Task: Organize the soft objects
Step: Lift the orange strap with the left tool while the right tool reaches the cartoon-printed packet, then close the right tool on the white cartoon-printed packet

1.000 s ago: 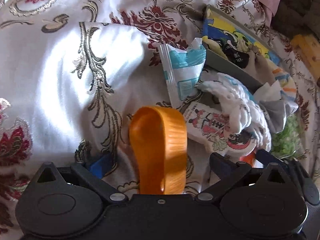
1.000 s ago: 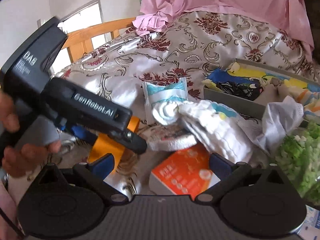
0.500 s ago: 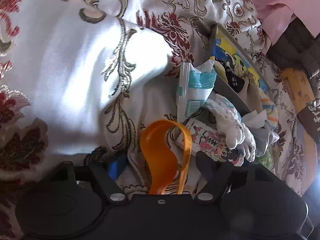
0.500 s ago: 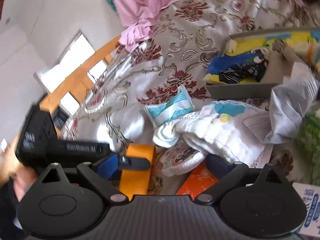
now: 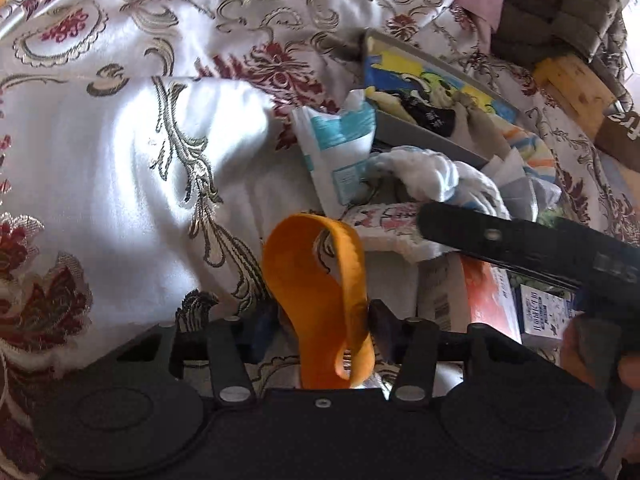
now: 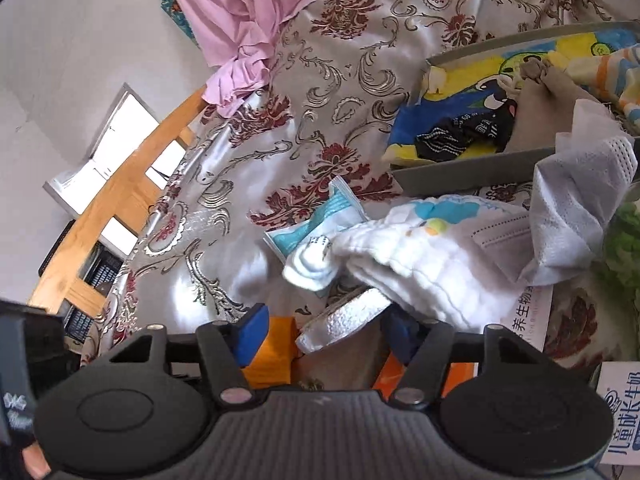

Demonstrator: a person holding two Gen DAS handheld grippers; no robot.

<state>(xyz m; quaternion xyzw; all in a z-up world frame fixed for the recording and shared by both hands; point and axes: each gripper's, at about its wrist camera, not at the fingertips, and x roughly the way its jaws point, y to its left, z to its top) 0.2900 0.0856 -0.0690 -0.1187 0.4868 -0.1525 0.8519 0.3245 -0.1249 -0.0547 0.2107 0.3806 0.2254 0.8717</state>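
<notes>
**A:** On the left wrist view first: left gripper (image 5: 320,324) drawn in close on the orange strap loop (image 5: 316,276). Pads pressed to its lower part, loop standing up and curling forward over the satin bedspread (image 5: 120,168).

**B:** Step in hand, then?

**A:** Probably picking up and carrying off: loop caught, not yet put away. Beyond it, well apart, grey tray (image 5: 424,140) with folded cloths inside, likely the drop place. Between loop and tray, a heap: teal sachet (image 5: 336,148), white quilted cloth (image 5: 428,168), round pack (image 5: 384,220) with a printed face.

**B:** Next move?

**A:** Lift clear of the heap, swing right and forward over the tray wall, then let go. Soft strap, so likely to flop and snag on the way; worth holding high.

**B:** And over on the right wrist view?

**A:** Right gripper (image 6: 326,336) about half spread, clamped on nothing. Between its fingers, the silvery edge of the round pack and a piece of the orange strap loop. Touching or just above, hard to say. White quilted cloth just ahead and to the right, draped over the pack. Paper mask (image 6: 580,200) beside it, grey tray farther off at upper right.

**B:** Job for that hand?

**A:** Seemingly next in line for the quilted cloth: reach forward, pinch a thick fold, keep off the stiff pack underneath.
</notes>
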